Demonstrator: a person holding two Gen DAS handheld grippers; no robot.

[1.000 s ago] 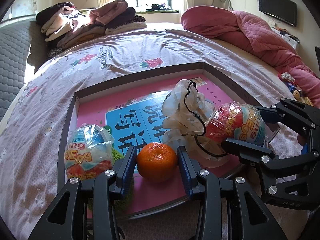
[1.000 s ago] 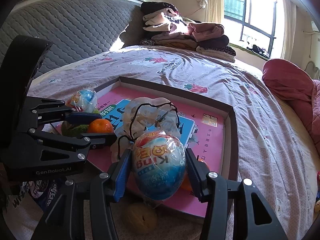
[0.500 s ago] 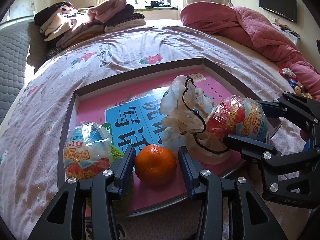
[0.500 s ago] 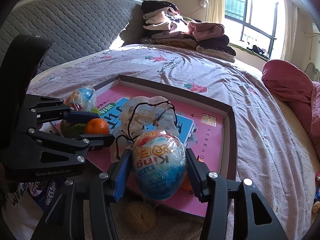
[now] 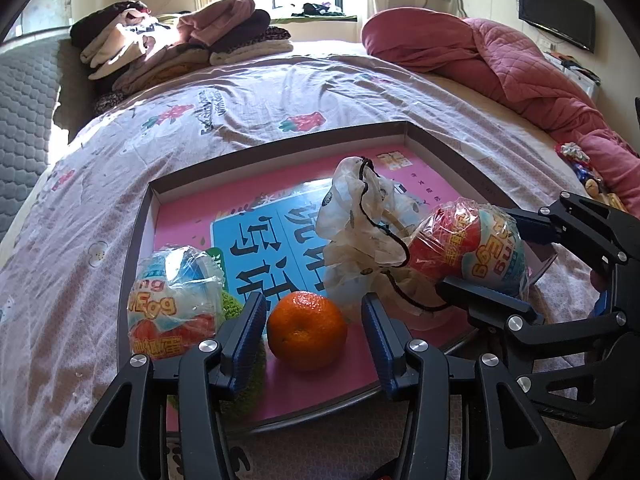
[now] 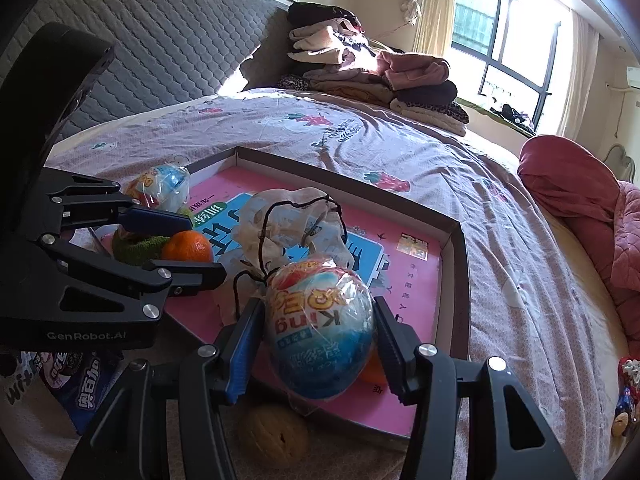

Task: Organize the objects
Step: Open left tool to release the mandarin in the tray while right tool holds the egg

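My left tool (image 5: 312, 326) was opening, orange (image 5: 306, 335) now loose near the tray's (image 5: 138, 240) front edge. So that one's placed. Right tool (image 6: 318, 346) clenched its egg (image 6: 320, 330).

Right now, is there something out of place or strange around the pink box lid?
Yes. A small round yellowish thing lies on the bedspread just outside the pink lid's near edge, while the orange and the other wrapped egg sit inside it. A snack packet also lies outside, at the near left.
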